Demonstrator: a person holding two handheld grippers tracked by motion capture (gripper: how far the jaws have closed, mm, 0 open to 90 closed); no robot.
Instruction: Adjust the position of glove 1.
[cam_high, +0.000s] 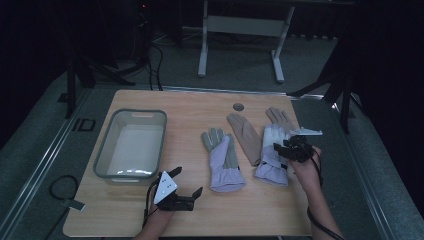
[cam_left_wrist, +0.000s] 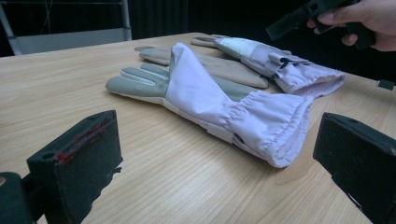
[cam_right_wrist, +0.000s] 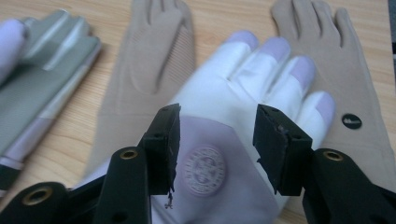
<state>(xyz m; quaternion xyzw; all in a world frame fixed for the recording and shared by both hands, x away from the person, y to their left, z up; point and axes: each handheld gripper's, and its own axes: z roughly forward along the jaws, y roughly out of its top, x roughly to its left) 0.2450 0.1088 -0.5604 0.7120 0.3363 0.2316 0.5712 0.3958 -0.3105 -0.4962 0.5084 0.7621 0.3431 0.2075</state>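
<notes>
Four gloves lie toward the desk's right edge; the right gripper (cam_right_wrist: 217, 140), jaws released, hovers over the soft, limp lilac-and-white glove (cam_right_wrist: 243, 79), best pinched at its gathered cuff.

Matt cloth gloves (cam_high: 272, 160), wood-grain table (cam_high: 200, 107)

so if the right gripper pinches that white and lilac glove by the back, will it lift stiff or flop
Probably flop: the white and lilac glove is thin, creased fabric lying flat across a beige glove. Likely light. The beige glove beneath might drag along. The right hand-held gripper stands open over it.
</notes>
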